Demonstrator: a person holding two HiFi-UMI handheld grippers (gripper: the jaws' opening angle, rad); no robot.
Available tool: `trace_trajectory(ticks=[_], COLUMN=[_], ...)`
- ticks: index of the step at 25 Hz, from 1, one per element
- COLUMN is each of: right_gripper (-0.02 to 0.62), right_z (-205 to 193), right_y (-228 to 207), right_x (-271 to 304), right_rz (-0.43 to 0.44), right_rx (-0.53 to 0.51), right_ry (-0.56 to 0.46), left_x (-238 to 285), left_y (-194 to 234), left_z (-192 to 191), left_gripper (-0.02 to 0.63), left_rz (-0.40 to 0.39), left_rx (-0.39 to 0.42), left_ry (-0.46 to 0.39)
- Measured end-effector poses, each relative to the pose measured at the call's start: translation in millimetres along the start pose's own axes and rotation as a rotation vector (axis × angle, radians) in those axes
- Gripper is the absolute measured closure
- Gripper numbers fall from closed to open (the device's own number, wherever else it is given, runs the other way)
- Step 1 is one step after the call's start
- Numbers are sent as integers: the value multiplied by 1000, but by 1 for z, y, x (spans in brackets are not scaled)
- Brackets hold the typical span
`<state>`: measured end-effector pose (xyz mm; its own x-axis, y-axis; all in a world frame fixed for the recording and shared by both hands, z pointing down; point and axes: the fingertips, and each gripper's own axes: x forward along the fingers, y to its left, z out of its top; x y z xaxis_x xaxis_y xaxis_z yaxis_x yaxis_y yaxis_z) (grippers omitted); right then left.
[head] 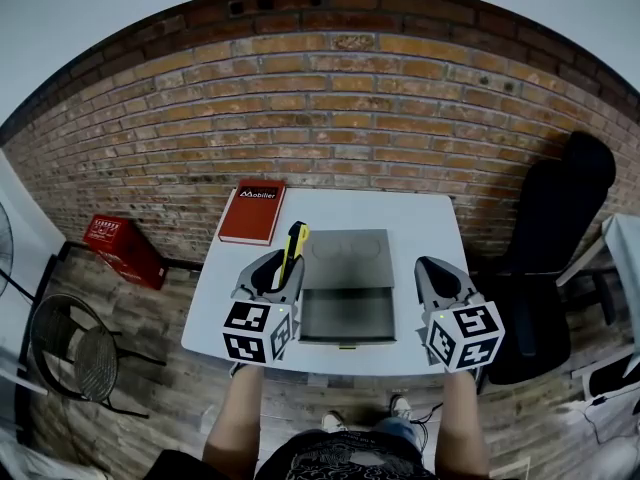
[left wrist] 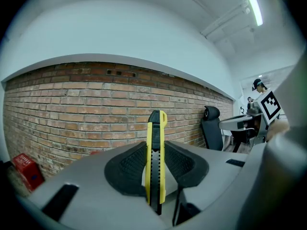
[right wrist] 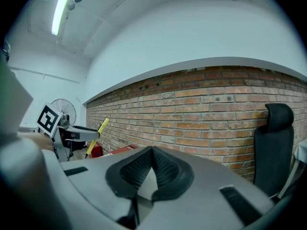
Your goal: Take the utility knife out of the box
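**Over the surface (head: pixel 420 228): knife's out of the box**

Your left claw (head: pixel 278 268) is clamped on the yellow utility knife (left wrist: pixel 156 162), holding it upright just left of the open grey box (head: pixel 348 313), probably to keep it clear of the rim. Your right claw (right wrist: pixel 151 153) is pressed together and empty on the box's other side.

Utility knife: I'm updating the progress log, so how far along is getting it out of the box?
Done: the utility knife stands upright, clamped in the left hand-held gripper, just left of the open grey box, whose inside looks empty. In hand: that grip; the right hand-held gripper is shut on nothing beside the box. Left: probably only setting the knife on the table.
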<state>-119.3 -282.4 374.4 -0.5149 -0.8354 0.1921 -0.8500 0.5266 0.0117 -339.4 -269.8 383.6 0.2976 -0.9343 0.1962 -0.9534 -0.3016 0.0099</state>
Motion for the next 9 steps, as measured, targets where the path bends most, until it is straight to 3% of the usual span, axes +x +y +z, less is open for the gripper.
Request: trace_trajectory(ticks=[9], right_gripper=[577], right_z=[2], right_y=[1], right_x=[-1], right_rz=[-1], right_rx=[-2], right_ry=[-16], left_x=[-1], left_y=[-2], left_z=[-3], left_gripper=[477], left_rz=[0], left_rx=[2], left_ry=[6])
